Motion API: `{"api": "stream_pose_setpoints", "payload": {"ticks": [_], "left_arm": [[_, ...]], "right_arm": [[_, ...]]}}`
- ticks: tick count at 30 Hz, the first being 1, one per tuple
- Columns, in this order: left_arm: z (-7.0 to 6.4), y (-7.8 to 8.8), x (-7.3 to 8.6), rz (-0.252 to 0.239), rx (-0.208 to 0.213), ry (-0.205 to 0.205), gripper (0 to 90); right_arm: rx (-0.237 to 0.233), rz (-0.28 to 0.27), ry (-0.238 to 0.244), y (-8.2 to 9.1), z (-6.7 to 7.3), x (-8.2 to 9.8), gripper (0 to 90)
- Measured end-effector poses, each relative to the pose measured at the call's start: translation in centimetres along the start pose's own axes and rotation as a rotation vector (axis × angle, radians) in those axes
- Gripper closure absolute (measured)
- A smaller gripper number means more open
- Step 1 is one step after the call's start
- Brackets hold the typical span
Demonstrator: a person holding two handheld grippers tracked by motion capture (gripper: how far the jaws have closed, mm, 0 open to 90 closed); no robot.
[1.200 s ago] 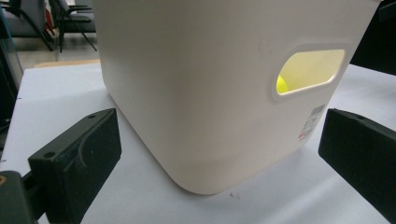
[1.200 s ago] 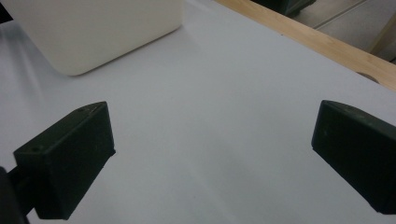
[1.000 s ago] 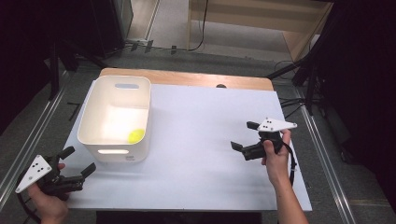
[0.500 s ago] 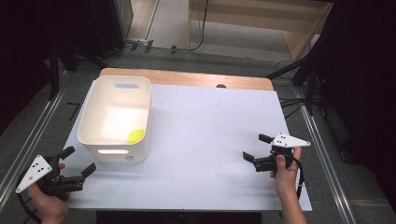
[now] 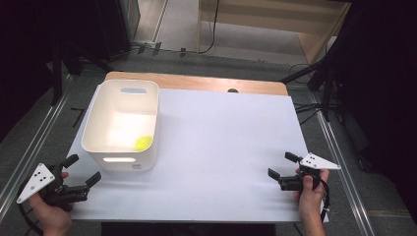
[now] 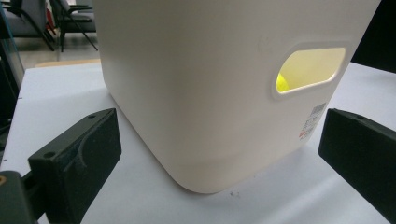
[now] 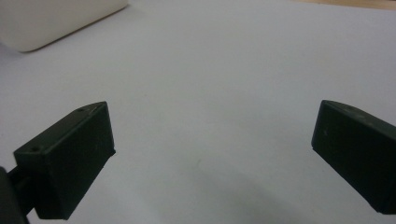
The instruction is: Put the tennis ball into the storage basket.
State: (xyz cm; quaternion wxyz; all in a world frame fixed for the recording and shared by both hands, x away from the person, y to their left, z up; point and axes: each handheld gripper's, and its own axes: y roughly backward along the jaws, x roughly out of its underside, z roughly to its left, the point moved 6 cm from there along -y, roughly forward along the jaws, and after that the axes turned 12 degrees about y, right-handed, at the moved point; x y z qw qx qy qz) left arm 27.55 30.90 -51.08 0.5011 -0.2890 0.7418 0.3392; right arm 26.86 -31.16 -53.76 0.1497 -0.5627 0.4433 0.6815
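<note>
Here, viewed from above: one white plastic bin [image 5: 121, 127] on a white table sheet [image 5: 216, 147], at the left half, well away from the right edge. Inside the bin, one yellow-green ball [image 5: 142, 142], resting on the floor near the front right corner. Same ball [image 6: 282, 83] glimpsed through the oval handle cutout [image 6: 310, 69] in the left gripper view.

Two hand-held grippers, one per hand. Left gripper [image 5: 82, 172] at the near left corner of the sheet, just in front of the bin's front left corner, jaws spread wide, nothing between them, not touching the bin. Right gripper [image 5: 282, 165] near the right edge of the sheet, well apart from the bin, jaws likewise spread wide over bare sheet, holding nothing.

Judged as a resting or ready stage: ball already in the bin, both tools parked empty at the near edge. Next move, if aimed at the ball, likely a reach up and over the bin's rim, then down into the front right corner, with the jaws kept wide enough to straddle a round, roll-prone object.

Count: one bin, one ball, two grippers, two hands, one table sheet, one strip of wooden tabletop [image 5: 196, 82] showing beyond the sheet.
</note>
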Motion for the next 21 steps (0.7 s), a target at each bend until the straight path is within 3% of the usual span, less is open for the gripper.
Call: {"api": "stream_pose_setpoints", "payload": {"ticks": [8,12,15,21], "left_arm": [[0.0,0.0,0.0,-0.004,0.006,0.002,0.0],[0.1,0.0,-0.1,-0.005,0.007,0.003,0.0],[0.0,0.0,0.0,-0.003,0.006,0.002,0.0],[0.1,0.0,-0.1,-0.004,0.006,0.002,0.0]], "right_arm": [[0.050,-0.042,-0.017,2.2,-0.3,1.0,0.0],[0.072,-0.087,-0.055,3.3,-0.8,1.4,0.0],[0.066,-0.123,-0.096,3.5,-1.1,1.7,0.0],[0.063,-0.127,-0.085,3.2,-1.1,1.7,0.0]]}}
